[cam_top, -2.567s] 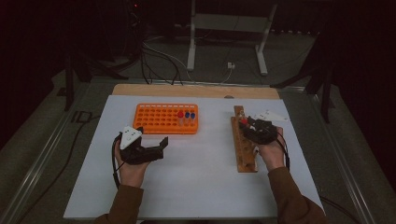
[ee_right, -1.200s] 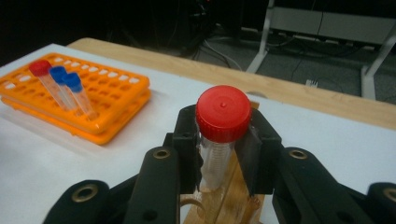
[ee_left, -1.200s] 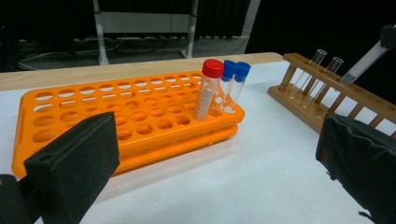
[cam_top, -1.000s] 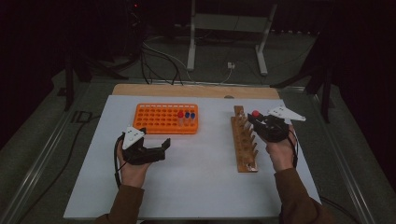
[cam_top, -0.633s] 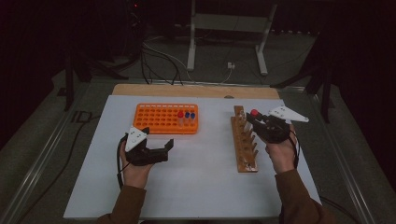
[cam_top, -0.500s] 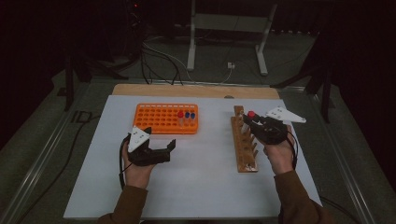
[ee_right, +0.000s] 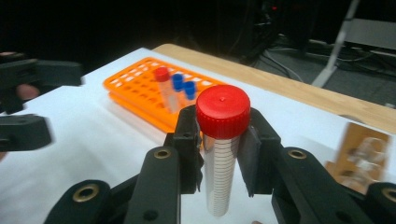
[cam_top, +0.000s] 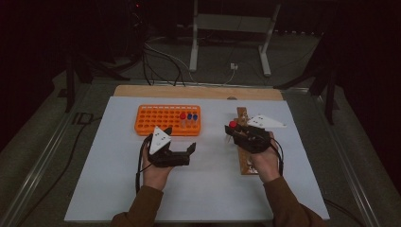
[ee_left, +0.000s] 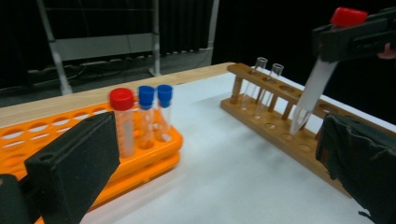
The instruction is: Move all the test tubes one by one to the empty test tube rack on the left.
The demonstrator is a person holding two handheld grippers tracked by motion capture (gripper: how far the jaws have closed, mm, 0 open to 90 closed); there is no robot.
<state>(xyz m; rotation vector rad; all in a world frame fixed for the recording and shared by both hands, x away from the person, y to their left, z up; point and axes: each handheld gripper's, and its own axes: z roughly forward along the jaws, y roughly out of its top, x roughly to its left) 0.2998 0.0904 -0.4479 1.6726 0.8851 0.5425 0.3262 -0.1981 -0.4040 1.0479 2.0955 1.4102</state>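
Item 1, red-capped tube (ee_right: 220, 154): clear conical-bottom tube with printed graduations, clamped in my right gripper (ee_right: 219, 140) just under the cap, hanging tip-down over the wooden rack (cam_top: 246, 156). From the left gripper view its point sits just above a hole in the rack (ee_left: 289, 126), not yet seated. I judge it light, rigid thin plastic with a slick wall; the hold under the cap's lip is the right place, since the lip stops it sliding down. A hard squeeze could crack it.

Item 2, wooden rack: long, lying at the right of the white tabletop (cam_top: 203, 189); two uncapped clear tubes (ee_left: 266, 84) stand at its far end.

Item 3, orange rack (cam_top: 166, 119): far left of centre, holding one red-capped tube (ee_left: 123, 119) and two blue-capped tubes (ee_left: 155, 112) side by side.

Item 4, left gripper (cam_top: 177, 153): held low over the tabletop in front of the orange rack, fingers (ee_left: 74, 163) apart, nothing between them.

Whether the clamped tube holds any contents I cannot tell; the glare on its wall is too strong.
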